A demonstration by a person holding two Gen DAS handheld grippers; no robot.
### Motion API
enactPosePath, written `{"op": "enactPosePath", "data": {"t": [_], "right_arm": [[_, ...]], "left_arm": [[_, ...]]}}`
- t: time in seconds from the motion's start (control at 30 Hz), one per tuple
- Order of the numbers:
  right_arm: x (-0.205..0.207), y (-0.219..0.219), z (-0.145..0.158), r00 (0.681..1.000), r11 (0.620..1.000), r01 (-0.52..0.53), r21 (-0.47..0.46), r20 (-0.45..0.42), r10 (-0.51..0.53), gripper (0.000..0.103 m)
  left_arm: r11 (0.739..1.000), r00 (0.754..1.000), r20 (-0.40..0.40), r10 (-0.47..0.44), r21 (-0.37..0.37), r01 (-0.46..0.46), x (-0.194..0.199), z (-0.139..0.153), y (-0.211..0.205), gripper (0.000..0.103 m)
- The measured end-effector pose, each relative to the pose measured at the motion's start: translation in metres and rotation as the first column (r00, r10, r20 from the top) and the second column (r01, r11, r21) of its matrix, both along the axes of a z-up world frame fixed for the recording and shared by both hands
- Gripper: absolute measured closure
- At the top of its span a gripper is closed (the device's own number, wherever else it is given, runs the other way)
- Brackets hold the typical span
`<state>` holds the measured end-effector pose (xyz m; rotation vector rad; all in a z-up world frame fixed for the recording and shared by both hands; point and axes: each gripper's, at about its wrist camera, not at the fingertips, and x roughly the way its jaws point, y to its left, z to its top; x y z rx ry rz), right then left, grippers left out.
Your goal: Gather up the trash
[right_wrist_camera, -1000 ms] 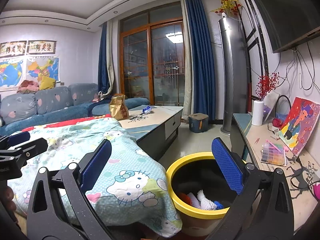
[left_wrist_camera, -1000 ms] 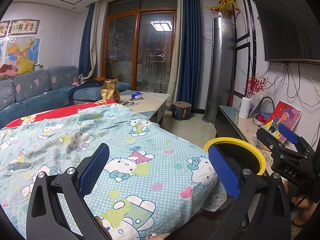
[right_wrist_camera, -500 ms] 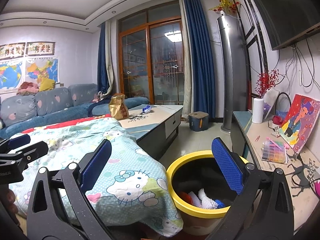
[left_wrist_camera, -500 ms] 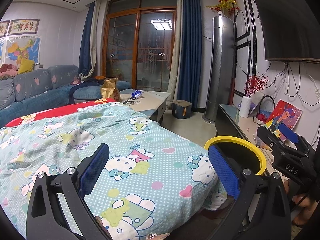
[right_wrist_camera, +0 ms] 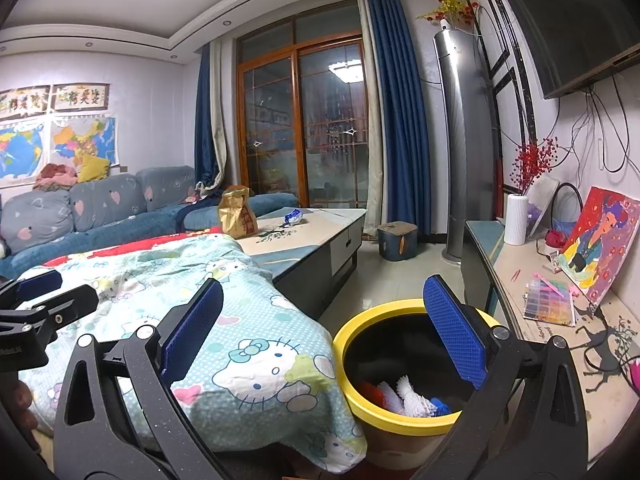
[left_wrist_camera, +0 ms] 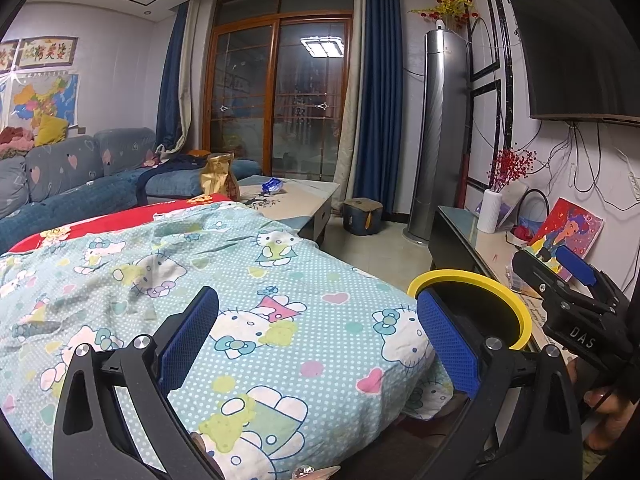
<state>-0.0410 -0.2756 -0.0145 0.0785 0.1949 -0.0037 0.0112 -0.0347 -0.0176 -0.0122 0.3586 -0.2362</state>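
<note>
Both tools are wide apart and hold nothing, the left tool (left_wrist_camera: 316, 336) over the blanket (left_wrist_camera: 248, 288) and the right tool (right_wrist_camera: 324, 328) just above the yellow bin (right_wrist_camera: 360, 396) (trash (right_wrist_camera: 404, 396) sits inside), so it can take more.

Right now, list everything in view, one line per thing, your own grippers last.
Trash bin: one, yellow rim, on floor beside the bed; red, white and blue trash inside.
Quilt: one, light blue cartoon print, over the bed.
Coffee table: one, beige top, beyond the bed.
Paper bag: one, golden brown, on the coffee table.
Blue wrapper: one, on the coffee table.
Sofa: one, blue, left.
Left gripper: open, empty.
Right gripper: open, empty.
</note>
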Motion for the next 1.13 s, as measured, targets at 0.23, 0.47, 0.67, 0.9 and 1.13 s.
{"op": "enactPosePath", "data": {"t": [0.23, 0.47, 0.67, 0.9, 1.13], "right_arm": [[0.000, -0.001, 0.001, 1.000, 1.000, 0.001, 0.001, 0.000, -0.001, 0.011], [0.001, -0.002, 0.000, 1.000, 1.000, -0.002, 0.004, -0.009, 0.002, 0.011], [0.011, 0.006, 0.007, 0.995, 0.998, -0.055, 0.016, -0.080, 0.057, 0.011], [0.020, 0.070, 0.056, 0.957, 0.958, -0.288, 0.006, -0.039, 0.288, 0.011], [0.060, 0.236, 0.090, 0.779, 0.794, -0.605, 0.050, -0.168, 0.604, 0.011]], "left_arm": [[1.000, 1.000, 0.002, 0.002, 0.003, -0.002, 0.000, 0.000, -0.001, 0.006], [1.000, 1.000, -0.014, 0.005, 0.011, -0.004, 0.002, -0.004, 0.000, 0.006], [0.997, 0.996, -0.060, 0.071, 0.010, -0.071, 0.012, -0.004, 0.008, 0.006], [0.969, 0.967, -0.180, 0.181, -0.137, -0.207, 0.023, 0.012, 0.083, 0.006], [0.775, 0.770, -0.259, 0.583, -0.106, -0.623, 0.003, 0.008, 0.274, 0.006]]}}
